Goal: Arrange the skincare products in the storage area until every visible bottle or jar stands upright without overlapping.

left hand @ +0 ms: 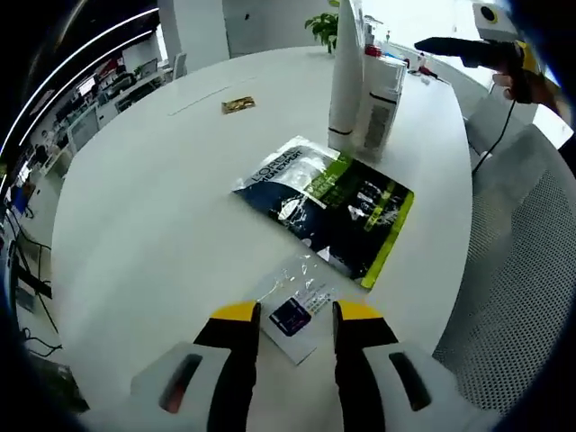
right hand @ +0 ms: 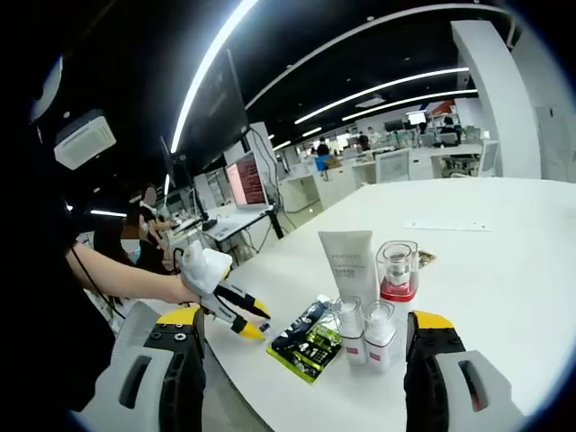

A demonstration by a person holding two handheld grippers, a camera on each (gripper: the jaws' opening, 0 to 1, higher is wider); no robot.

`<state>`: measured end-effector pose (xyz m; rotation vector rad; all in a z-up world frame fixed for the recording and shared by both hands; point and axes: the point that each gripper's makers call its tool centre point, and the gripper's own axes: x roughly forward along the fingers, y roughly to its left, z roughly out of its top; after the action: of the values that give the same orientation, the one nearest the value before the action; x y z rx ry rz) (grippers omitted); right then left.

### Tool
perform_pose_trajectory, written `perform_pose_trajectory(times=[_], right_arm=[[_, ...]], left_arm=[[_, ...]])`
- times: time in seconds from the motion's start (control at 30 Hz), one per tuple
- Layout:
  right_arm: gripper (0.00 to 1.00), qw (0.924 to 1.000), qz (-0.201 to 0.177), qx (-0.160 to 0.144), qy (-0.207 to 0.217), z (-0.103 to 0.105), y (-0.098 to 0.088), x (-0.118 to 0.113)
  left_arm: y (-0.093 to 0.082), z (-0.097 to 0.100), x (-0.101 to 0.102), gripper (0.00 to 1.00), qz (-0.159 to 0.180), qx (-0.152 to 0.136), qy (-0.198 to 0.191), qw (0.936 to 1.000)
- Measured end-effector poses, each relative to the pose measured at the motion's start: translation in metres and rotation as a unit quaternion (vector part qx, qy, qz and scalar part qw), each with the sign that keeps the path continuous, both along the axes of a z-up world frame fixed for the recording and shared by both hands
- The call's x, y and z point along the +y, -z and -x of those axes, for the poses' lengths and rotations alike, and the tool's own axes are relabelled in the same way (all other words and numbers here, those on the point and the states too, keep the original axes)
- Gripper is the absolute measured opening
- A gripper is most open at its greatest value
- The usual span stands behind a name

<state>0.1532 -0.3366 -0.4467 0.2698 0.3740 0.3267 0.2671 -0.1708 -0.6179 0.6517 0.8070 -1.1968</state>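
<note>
A tall white tube (left hand: 345,81) stands upright at the far side of the round white table (left hand: 153,207), with a boxed set of small bottles (left hand: 383,101) touching its right side. A dark and green sachet pack (left hand: 328,202) lies flat in front of them. A small clear sachet (left hand: 294,315) lies on the table between the jaws of my left gripper (left hand: 297,315), which is open. In the right gripper view, my right gripper (right hand: 306,319) is wide open, held back from the tube (right hand: 351,265), a red-banded bottle (right hand: 397,270), two small bottles (right hand: 364,331) and the flat pack (right hand: 310,342).
A small gold packet (left hand: 238,104) lies far left on the table. A mesh chair (left hand: 522,270) stands off the table's right edge. The right gripper (left hand: 436,45) hovers beyond the bottles. A person's hand holds the left gripper (right hand: 252,322) at the table edge. Office desks fill the background.
</note>
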Motion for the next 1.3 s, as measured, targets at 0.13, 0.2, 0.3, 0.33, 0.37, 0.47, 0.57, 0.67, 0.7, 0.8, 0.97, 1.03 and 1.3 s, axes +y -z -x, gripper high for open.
perform_pose_trajectory(times=[0.13,0.2,0.3,0.33,0.37,0.47,0.57,0.67,0.7,0.8,0.97,1.03,1.3], right_arm=[[0.96,1.0,-0.001,0.0,0.002,-0.001,0.0,0.0],[0.96,1.0,-0.001,0.0,0.001,-0.001,0.0,0.0],[0.96,1.0,0.0,0.0,0.0,-0.002,0.0,0.0],[0.96,1.0,-0.001,0.0,0.0,-0.002,0.0,0.0],[0.96,1.0,-0.001,0.0,0.0,-0.002,0.0,0.0],[0.96,1.0,0.0,0.001,-0.001,-0.002,0.002,-0.002],[0.96,1.0,0.0,0.001,-0.001,-0.002,0.002,-0.002],[0.96,1.0,-0.001,0.001,0.0,-0.002,0.002,-0.001],[0.96,1.0,-0.001,0.001,0.001,-0.001,0.001,-0.001],[0.96,1.0,-0.001,0.001,0.001,-0.001,0.001,-0.001],[0.96,1.0,-0.001,0.0,0.004,0.0,0.002,-0.003],[0.96,1.0,-0.001,0.0,0.005,0.0,0.002,-0.004],[0.96,1.0,0.001,-0.001,0.007,0.002,0.003,-0.006]], left_arm=[[0.002,-0.003,0.001,0.31,-0.001,-0.009,-0.013,0.9999],[0.001,-0.004,0.001,0.31,0.0,-0.011,-0.025,0.9996],[-0.001,-0.004,0.001,0.31,0.001,-0.01,-0.044,0.999],[-0.001,-0.004,0.001,0.31,0.0,-0.012,-0.048,0.9988],[0.0,-0.003,0.001,0.31,0.0,-0.012,-0.051,0.9986],[-0.001,-0.003,0.0,0.31,0.001,-0.014,-0.056,0.9983],[-0.002,-0.003,0.0,0.31,0.002,-0.012,-0.056,0.9984],[-0.001,-0.003,0.0,0.31,0.002,-0.011,-0.054,0.9985],[-0.001,-0.003,0.0,0.31,0.002,-0.011,-0.053,0.9985],[-0.002,-0.003,0.0,0.31,0.004,-0.007,-0.055,0.9985],[-0.006,-0.004,0.0,0.38,0.004,-0.008,-0.051,0.9986],[-0.008,-0.006,0.0,0.38,0.004,-0.011,-0.053,0.9985],[-0.024,-0.008,0.001,0.41,0.02,-0.019,-0.066,0.9975]])
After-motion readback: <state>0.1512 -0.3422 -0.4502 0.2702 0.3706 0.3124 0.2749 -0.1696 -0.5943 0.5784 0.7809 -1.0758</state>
